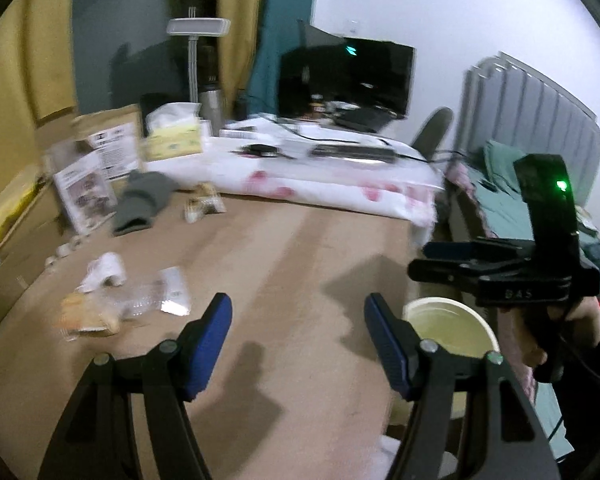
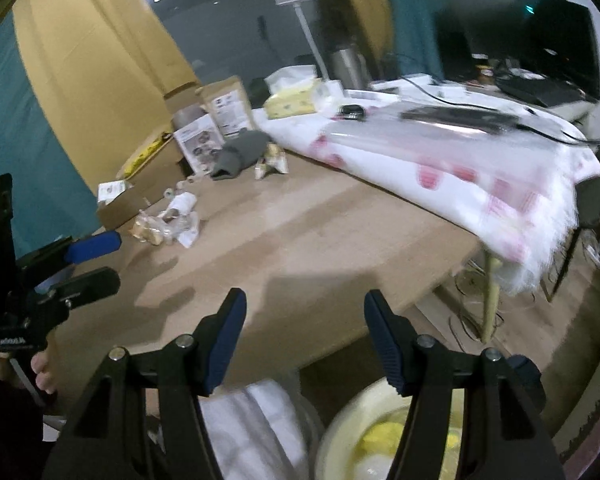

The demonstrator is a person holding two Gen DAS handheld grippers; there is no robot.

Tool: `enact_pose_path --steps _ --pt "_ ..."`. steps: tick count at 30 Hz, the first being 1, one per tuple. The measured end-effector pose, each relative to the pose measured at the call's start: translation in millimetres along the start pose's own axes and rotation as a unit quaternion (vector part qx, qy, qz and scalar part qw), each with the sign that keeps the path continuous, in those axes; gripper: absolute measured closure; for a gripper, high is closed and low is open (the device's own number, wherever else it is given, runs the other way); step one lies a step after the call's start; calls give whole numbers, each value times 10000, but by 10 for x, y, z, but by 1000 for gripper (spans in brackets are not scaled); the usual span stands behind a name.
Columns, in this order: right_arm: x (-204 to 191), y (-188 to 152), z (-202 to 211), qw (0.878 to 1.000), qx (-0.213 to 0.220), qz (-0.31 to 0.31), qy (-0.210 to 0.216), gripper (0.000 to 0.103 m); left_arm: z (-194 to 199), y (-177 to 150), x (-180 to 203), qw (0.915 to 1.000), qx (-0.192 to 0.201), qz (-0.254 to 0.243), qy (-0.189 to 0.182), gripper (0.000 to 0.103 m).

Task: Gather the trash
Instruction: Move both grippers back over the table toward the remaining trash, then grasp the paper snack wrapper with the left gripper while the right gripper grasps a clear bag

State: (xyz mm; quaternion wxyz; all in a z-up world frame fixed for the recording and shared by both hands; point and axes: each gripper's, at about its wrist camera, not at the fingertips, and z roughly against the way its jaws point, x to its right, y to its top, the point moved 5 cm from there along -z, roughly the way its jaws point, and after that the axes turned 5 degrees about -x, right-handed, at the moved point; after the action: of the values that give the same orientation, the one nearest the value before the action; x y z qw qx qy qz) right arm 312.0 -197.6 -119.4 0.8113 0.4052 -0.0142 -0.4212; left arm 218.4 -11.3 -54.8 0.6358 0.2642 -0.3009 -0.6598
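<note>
Both grippers hang over the near part of the wooden tabletop (image 1: 292, 248), and there's plenty of bare board ahead of them. The left gripper (image 1: 298, 344) has its blue pads spread wide with nothing between them; the right gripper (image 2: 305, 340) is just as parted and just as empty. In the left wrist view the right one shows side-on at the table's right edge, gripped by a hand (image 1: 580, 328).

The trash cluster (image 1: 120, 304) sits toward the table's left edge: a crumpled clear plastic wrapper (image 1: 148, 300), a white paper wad (image 1: 104, 272) and something pale brown beside them, blurred. Further back on the table lie a grey cloth (image 1: 140, 200) and a small printed packet (image 1: 204, 200).

The table's far half is under a white cloth with pink prints (image 2: 460, 168), overhanging the right edge. A cardboard box (image 2: 140, 196) borders the left edge, its contents hard to read.

Below the table's near edge stands a round cream bin (image 2: 348, 432), with yellow and white scraps inside.
</note>
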Motion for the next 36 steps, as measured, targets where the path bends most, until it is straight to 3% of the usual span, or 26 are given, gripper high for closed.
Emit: enact_pose_path --steps 3,16,24,36 --pt "-206 92 -151 9998 -25 128 127 36 77 -48 -266 9996 37 190 181 34" --pt "-1120 510 -896 9911 -552 1180 287 36 246 -351 -1415 9920 -45 957 826 34" --pt "-1490 813 -1316 9839 -779 1551 431 36 244 -395 -1846 9863 -55 1288 1031 34" --pt "-1807 871 -1930 9722 -1181 1929 600 36 161 -527 -2312 9768 -154 1791 1161 34"
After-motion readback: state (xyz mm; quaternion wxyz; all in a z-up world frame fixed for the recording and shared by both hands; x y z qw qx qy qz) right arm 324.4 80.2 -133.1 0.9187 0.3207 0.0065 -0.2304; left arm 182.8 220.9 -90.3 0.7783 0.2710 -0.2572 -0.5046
